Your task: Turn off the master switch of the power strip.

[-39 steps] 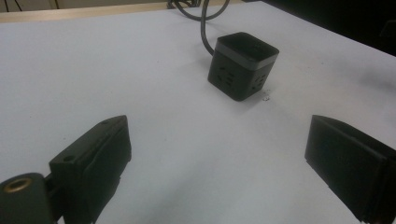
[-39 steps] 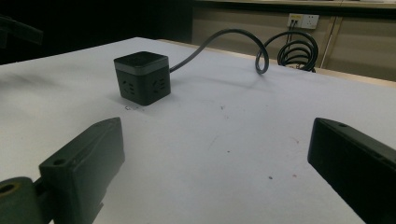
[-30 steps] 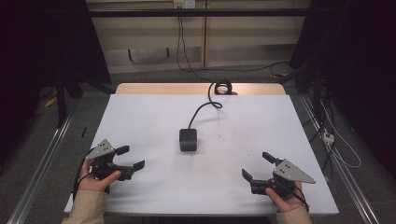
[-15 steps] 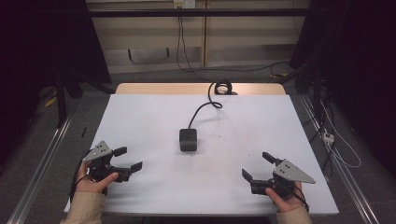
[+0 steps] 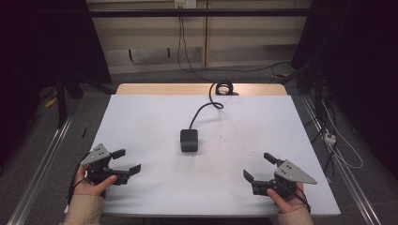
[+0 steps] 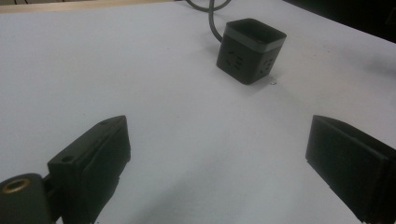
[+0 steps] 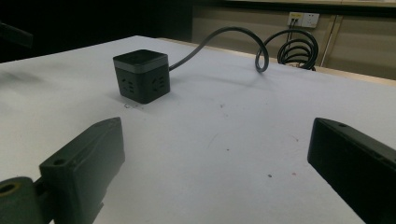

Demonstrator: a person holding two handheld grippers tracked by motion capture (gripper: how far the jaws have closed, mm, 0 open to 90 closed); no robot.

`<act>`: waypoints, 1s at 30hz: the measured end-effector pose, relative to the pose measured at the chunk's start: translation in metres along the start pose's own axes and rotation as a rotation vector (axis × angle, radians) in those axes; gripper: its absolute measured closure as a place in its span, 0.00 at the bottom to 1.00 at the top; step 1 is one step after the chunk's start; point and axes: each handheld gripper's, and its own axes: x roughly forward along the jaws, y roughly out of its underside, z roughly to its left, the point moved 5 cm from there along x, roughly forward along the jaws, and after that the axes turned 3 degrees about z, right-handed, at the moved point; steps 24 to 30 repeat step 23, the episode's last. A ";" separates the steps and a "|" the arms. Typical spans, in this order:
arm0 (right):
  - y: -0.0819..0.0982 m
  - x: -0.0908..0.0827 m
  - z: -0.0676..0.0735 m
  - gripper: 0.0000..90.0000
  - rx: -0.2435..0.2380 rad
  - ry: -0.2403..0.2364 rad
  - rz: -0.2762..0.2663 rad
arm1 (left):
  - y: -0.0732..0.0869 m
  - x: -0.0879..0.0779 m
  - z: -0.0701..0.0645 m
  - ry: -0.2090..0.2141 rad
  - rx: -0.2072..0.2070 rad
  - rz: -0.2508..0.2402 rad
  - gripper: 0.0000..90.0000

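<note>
A black cube power socket [image 5: 189, 140] sits near the middle of the white table [image 5: 141, 117], its dark cable [image 5: 205, 109] running back to a coil at the far edge. The cube [image 6: 250, 50] lies ahead and right in the left gripper view, and the cube [image 7: 141, 75] lies ahead and left in the right gripper view. My left gripper [image 5: 126, 161] rests at the front left, open and empty. My right gripper [image 5: 258, 167] rests at the front right, open and empty, jaws pointing toward the cube.
The coiled cable [image 5: 224, 87] lies on the wooden strip at the table's far edge. Metal rails [image 5: 42, 159] run along both sides of the table. A wall outlet [image 7: 303, 18] and loose wires show beyond the far edge.
My left gripper has drifted slightly toward the front edge and turned a little. The right gripper and the cube have stayed put.
</note>
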 end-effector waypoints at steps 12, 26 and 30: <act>0.001 0.000 0.000 0.04 0.001 0.000 0.003 | -0.001 0.000 -0.001 0.001 0.001 -0.005 0.07; 0.002 0.000 0.000 0.05 0.006 -0.007 0.016 | -0.002 0.005 -0.002 0.009 0.003 -0.001 0.07; 0.002 0.000 0.000 0.05 0.006 -0.007 0.016 | -0.002 0.005 -0.002 0.009 0.003 -0.001 0.07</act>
